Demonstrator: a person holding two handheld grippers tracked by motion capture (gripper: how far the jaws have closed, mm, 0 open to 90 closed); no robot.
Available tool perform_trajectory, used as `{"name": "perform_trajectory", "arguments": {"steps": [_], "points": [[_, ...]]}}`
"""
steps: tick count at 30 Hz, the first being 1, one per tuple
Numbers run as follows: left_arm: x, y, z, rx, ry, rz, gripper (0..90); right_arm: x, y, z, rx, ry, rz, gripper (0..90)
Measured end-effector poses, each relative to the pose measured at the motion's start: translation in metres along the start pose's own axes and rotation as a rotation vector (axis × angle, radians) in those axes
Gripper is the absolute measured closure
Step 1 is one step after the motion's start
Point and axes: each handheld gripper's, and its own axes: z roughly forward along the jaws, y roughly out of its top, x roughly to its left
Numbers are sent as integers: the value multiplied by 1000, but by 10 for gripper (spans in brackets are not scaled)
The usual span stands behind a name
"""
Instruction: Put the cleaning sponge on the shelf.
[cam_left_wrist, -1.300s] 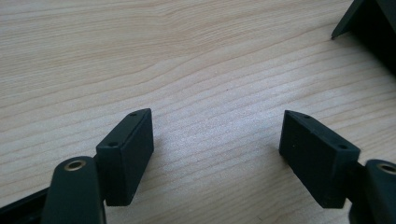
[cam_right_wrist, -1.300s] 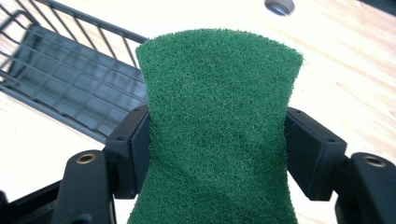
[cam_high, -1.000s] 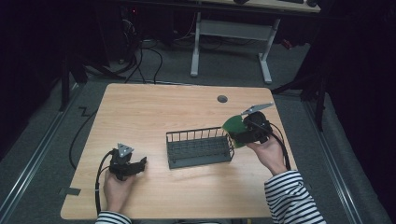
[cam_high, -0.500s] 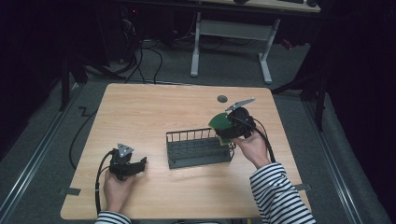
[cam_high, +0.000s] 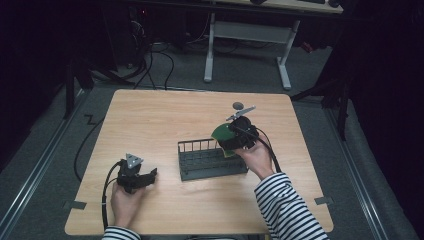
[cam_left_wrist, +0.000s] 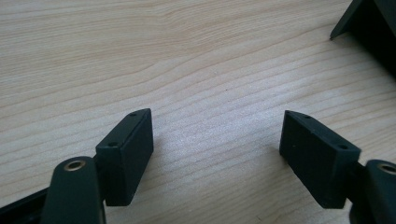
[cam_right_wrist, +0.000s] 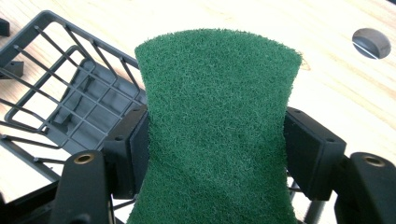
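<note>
Tabletop (cam_high: 165, 115) of pale wood, seen from the high view: the right claw (cam_high: 231, 139) holds a green scouring pad (cam_high: 220, 134) over the right end of a dark wire rack (cam_high: 210, 160) that stands mid-table. The left claw (cam_high: 148, 176) rests near the front left edge, well apart from the rack.

Left gripper view: its two black jaws stand wide apart over bare wood, nothing between them; a dark corner of the rack (cam_left_wrist: 369, 23) shows at top right.

Right gripper view: both pads (cam_right_wrist: 135, 149) pinch the scouring pad (cam_right_wrist: 217, 126) at its sides, bowing them inward, with the rack (cam_right_wrist: 70, 93) below and to the left.
</note>
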Motion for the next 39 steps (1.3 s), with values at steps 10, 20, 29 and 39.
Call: {"name": "perform_trajectory", "arguments": {"steps": [10,20,29,39], "points": [[0,0,0,-1,-2,-3,266,3,-2,8,20,-32,-7,311],[0,0,0,0,0,-1,267,8,-9,8,18,-44,-26,310],[0,0,0,0,0,0,267,11,-13,8,14,-55,-33,308],[0,0,0,-1,-1,-2,267,17,-13,9,1,-103,-68,310]]}}
